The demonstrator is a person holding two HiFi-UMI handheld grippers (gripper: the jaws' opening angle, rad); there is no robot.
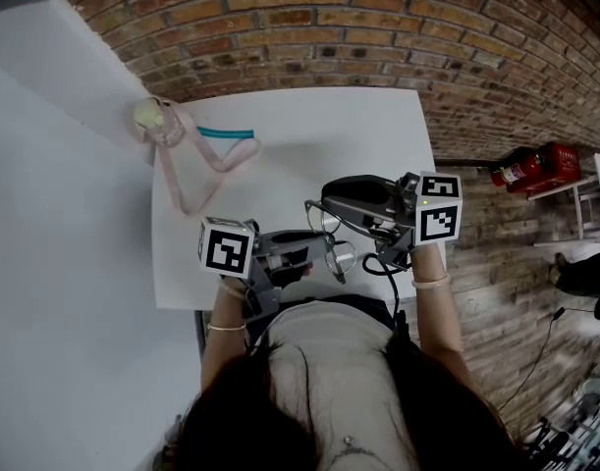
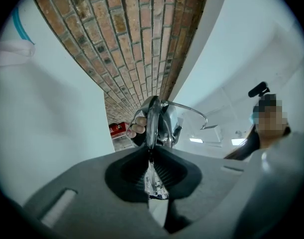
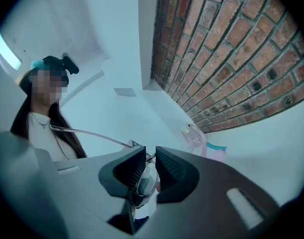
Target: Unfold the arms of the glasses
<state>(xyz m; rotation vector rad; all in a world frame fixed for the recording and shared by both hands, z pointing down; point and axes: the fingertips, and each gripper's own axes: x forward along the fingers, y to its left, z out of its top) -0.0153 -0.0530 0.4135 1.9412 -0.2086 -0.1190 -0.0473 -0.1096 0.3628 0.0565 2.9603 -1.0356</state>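
A pair of thin metal-framed glasses hangs between my two grippers above the near edge of the white table. My left gripper is shut on the frame; in the left gripper view the glasses stick up out of my left gripper, with one arm curving off to the right. My right gripper comes in from the right. In the right gripper view my right gripper is shut on the glasses at a lens rim, and a thin arm runs left toward the person.
A pink strap with a pale round object and a teal strip lie at the table's far left. A brick wall stands behind the table. A red fire extinguisher sits on the floor at right.
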